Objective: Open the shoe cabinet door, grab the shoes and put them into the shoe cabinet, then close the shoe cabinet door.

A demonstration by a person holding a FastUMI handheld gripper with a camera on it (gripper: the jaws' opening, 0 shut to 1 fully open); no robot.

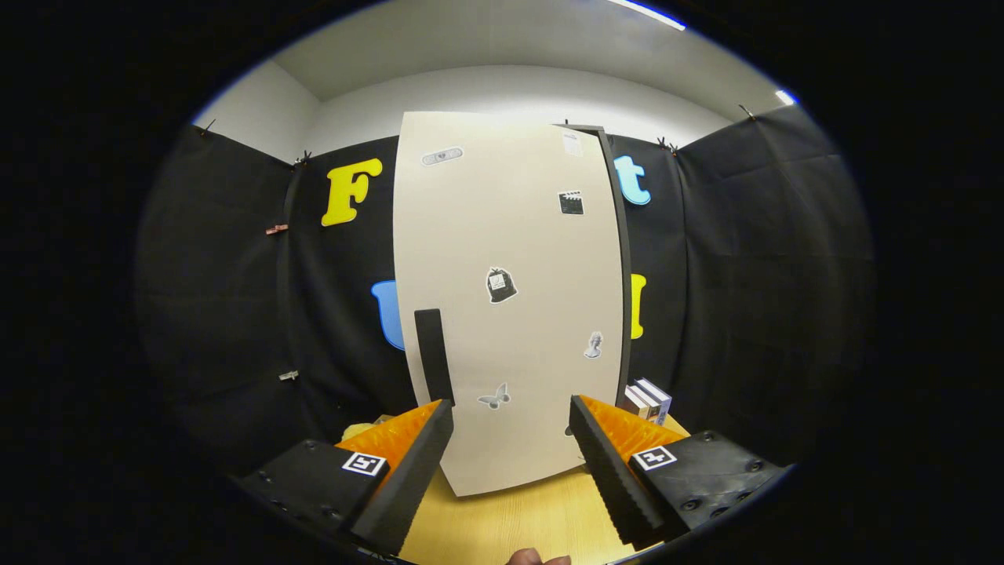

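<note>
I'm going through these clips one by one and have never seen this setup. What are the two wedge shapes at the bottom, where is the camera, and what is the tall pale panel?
The camera rides on a handheld gripper and looks forward along its two fingers; those are the wedges. They stand apart, holding nothing. Just ahead is the shoe cabinet door, pale, dotted with small stickers, with a dark vertical handle near its left edge, above the left finger. The cabinet stands on a wooden table. A few books stand to the door's right, and something yellow peeks out behind the left finger; I cannot tell what it is.
</note>
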